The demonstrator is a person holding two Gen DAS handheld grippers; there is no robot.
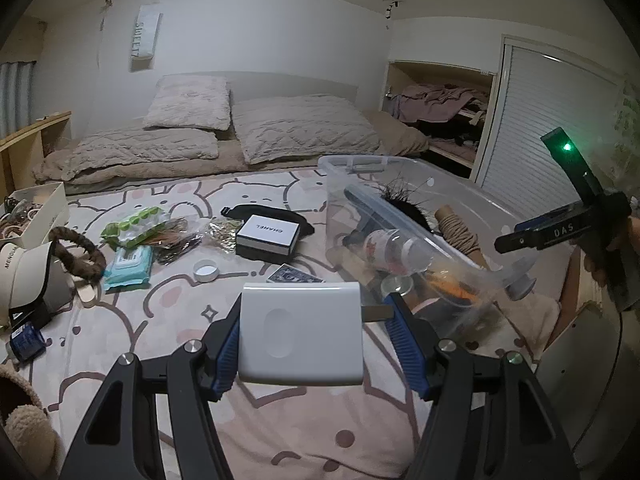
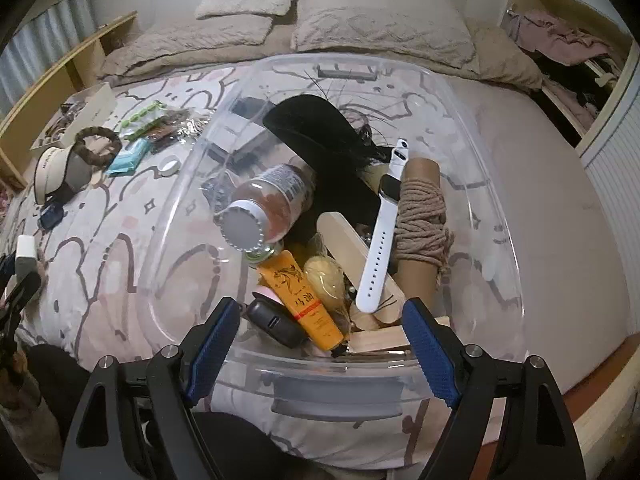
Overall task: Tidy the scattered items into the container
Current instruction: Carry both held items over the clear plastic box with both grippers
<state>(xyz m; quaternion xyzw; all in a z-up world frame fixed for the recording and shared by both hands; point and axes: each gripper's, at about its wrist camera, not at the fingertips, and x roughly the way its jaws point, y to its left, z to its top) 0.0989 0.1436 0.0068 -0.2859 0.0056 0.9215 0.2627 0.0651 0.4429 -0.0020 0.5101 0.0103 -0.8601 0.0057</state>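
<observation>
The left gripper (image 1: 316,344) holds a white charger (image 1: 301,334) between its fingers, above the bed (image 1: 192,312) just left of the clear container (image 1: 420,216). The right gripper (image 2: 320,344) hovers over that container's near rim, fingers wide and empty. Inside lie a white watch (image 2: 380,232), an orange tube (image 2: 308,296) and a bottle (image 2: 264,208). A black-and-white box (image 1: 267,236), a wipes pack (image 1: 128,266) and a visor (image 1: 32,276) lie on the bed left of the container.
</observation>
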